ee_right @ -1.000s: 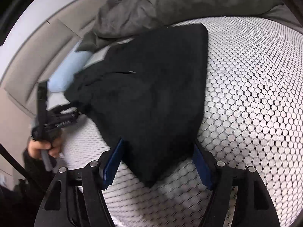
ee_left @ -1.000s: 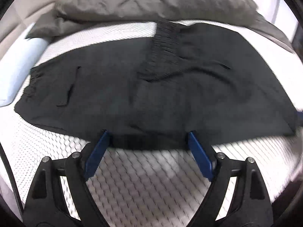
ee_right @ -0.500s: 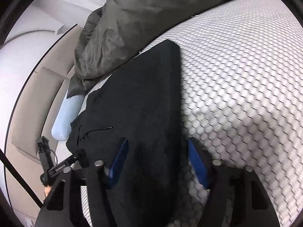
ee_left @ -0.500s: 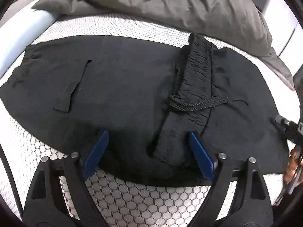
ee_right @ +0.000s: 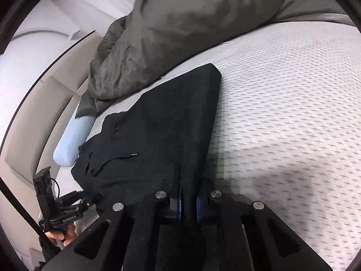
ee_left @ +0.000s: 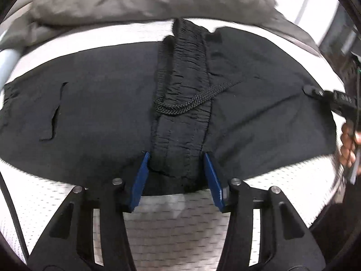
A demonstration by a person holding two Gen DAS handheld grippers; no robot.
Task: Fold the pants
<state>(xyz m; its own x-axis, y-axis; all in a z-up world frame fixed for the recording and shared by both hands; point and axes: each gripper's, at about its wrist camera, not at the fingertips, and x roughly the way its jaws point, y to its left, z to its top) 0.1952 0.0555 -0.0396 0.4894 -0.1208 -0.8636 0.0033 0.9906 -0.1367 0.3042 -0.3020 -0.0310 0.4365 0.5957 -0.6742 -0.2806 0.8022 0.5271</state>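
The black pants are lying spread across the mattress of the bed, near its front edge, already doubled so that the elastic waistband and its drawstring are sitting on top of the legs. A second ago both tongs were gaping and only nearing the front hem; half a second ago the left tongs were hovering over the waistband end and the right ones over the corner. Now the right tongs are clenched on the pants' corner nearest them, the cloth pinched between the blue pads. The left tongs are narrowing around the waistband's near end, their pads flanking it with gaps showing, so they are not yet gripping. This is probably setting up the next fold, with both near corners to be carried over together. The grey duvet is bunched at the mattress's far edge, and a pale blue pillow is lying beside the pants' far end.
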